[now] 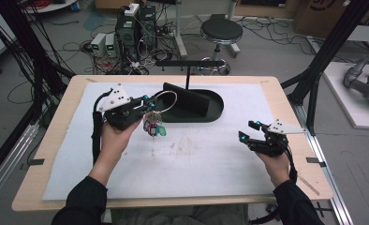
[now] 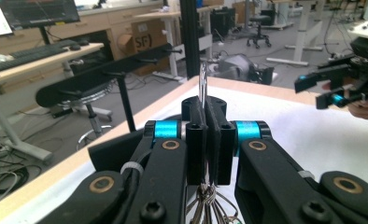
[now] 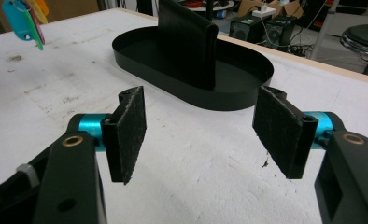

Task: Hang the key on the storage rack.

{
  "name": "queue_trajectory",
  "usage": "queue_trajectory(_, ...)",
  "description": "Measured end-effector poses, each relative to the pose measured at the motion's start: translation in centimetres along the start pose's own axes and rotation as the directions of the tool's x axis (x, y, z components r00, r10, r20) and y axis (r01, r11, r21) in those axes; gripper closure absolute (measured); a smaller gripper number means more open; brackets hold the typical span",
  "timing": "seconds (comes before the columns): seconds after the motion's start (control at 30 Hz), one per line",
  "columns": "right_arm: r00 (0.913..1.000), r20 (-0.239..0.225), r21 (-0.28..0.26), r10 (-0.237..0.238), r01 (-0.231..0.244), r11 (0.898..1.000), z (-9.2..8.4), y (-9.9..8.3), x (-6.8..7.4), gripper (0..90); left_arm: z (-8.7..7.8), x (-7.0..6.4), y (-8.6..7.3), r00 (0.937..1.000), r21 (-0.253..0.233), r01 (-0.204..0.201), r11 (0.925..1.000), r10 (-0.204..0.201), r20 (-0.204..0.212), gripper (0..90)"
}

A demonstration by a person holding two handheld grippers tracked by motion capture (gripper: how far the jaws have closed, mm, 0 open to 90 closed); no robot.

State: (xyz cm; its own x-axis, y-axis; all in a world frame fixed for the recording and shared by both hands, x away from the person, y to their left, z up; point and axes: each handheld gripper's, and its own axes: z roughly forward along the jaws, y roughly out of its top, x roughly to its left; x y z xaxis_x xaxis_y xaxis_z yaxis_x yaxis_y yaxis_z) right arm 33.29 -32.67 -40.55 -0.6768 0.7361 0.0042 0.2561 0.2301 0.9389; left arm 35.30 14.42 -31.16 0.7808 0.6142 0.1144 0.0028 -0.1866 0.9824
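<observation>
My left gripper [image 1: 148, 100] is held above the white mat, left of a black oval tray [image 1: 215, 114]. It is shut on a thin wire ring [image 1: 166, 99]; a bunch of keys with coloured tags [image 1: 153, 127] dangles below the jaws. In the left gripper view the pads [image 2: 197, 140] press together on the wire ring [image 2: 203, 81]. A T-shaped hanger bar [image 1: 189, 62] rises from the tray on a thin post. My right gripper [image 1: 248, 131] rests low at the mat's right side, open with nothing between its pads [image 3: 128, 130]. The coloured tags [image 3: 25, 21] hang at far left in its view.
A dark upright slab [image 1: 188, 98] stands inside the tray, also seen as the slab [image 3: 187, 44] ahead of the right jaws. The white mat [image 1: 196, 164] covers the wooden table [image 1: 56, 136]. A stool [image 1: 221, 32] and computer boxes [image 1: 136, 28] stand beyond the far edge.
</observation>
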Motion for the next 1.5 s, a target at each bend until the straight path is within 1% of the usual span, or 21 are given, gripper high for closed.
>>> queue_trajectory(0.1,1.0000,0.005,-0.004,-0.005,0.005,1.000,0.0,0.0,-0.1,35.4,0.2,0.4,0.4,0.9999,-0.005,0.001,1.0000,-0.001,-0.011,86.6)
queue_trajectory(0.33,1.0000,0.005,-0.004,0.003,-0.003,1.000,0.0,0.0,-0.1,35.4,1.1,1.3,1.1,0.9993,-0.020,0.005,0.9998,-0.006,-0.036,86.6)
queue_trajectory(0.43,1.0000,0.004,-0.004,0.003,-0.003,1.000,0.0,0.0,-0.2,35.5,1.5,1.7,1.3,0.9987,-0.032,0.012,0.9994,-0.014,-0.050,86.6)
queue_trajectory(0.47,1.0000,0.008,-0.009,-0.003,0.003,1.000,0.0,0.0,-0.2,35.5,1.6,1.9,1.4,0.9985,-0.030,0.010,0.9995,-0.012,-0.053,86.6)
queue_trajectory(0.53,1.0000,0.008,-0.009,-0.003,0.003,1.000,0.0,0.0,-0.2,35.5,1.9,2.3,1.5,0.9977,-0.038,0.019,0.9991,-0.022,-0.065,86.6)
queue_trajectory(0.7,1.0000,0.006,-0.010,0.002,-0.002,1.000,0.0,0.0,-0.2,35.5,2.5,3.2,1.7,0.9957,-0.037,0.021,0.9991,-0.024,-0.089,86.6)
queue_trajectory(0.77,1.0000,0.009,-0.012,0.002,-0.002,1.000,0.0,0.0,-0.2,35.5,2.7,3.6,1.5,0.9945,-0.048,0.025,0.9985,-0.030,-0.100,86.6)
queue_trajectory(0.83,1.0000,0.005,-0.007,0.003,-0.002,1.000,0.1,0.0,-0.2,35.5,3.0,4.2,1.4,0.9932,-0.037,0.029,0.9989,-0.033,-0.112,86.6)
queue_trajectory(1.0,1.0000,0.007,-0.010,-0.003,0.003,1.000,0.1,0.0,-0.2,35.6,3.6,5.2,1.1,0.9897,-0.031,0.044,0.9986,-0.048,-0.135,86.6)
queue_trajectory(1.2,1.0000,0.007,-0.010,0.000,0.000,1.000,0.2,0.0,-0.2,35.6,4.7,6.2,1.1,0.9878,-0.023,0.060,0.9979,-0.062,-0.143,86.6)
queue_trajectory(1.27,1.0000,0.008,-0.010,-0.003,0.003,1.000,0.1,0.0,-0.2,35.6,5.1,6.4,0.8,0.9867,-0.025,0.073,0.9971,-0.075,-0.144,86.5)
queue_trajectory(1.4,1.0000,0.006,-0.009,0.001,0.000,1.000,0.2,0.0,-0.2,35.6,5.7,7.1,0.0,0.9822,-0.011,0.102,0.9947,-0.103,-0.157,86.5)
queue_trajectory(1.5,1.0000,0.007,-0.011,-0.003,0.003,1.000,0.2,0.0,-0.2,35.6,6.1,7.5,-0.4,0.9785,-0.004,0.114,0.9935,-0.113,-0.173,86.5)
